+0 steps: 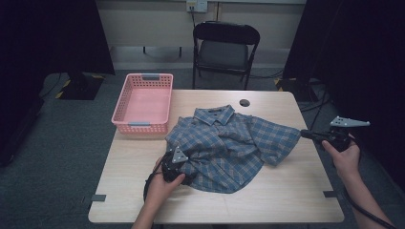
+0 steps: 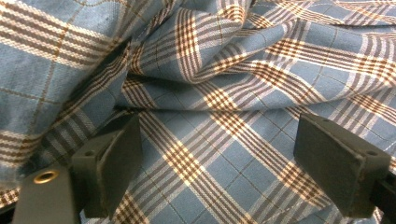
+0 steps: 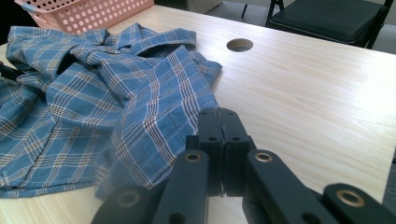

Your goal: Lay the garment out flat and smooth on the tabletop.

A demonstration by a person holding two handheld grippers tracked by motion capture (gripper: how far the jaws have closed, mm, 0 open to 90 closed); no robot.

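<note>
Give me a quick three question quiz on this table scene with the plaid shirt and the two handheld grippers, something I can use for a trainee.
1. True or false: the right gripper has its jaws closed with no cloth between them.
2. Which is nearest the left gripper? A) pink basket B) plaid shirt C) folding chair
3. In a few words, how does the shirt lie on the table?

Key
1. True: the jaws meet beside the shirt's edge, over bare wood.
2. B: its open jaws stand right over the fabric at the shirt's near left part.
3. Rumpled and unfolded, collar toward the far edge, outside the basket.
</note>
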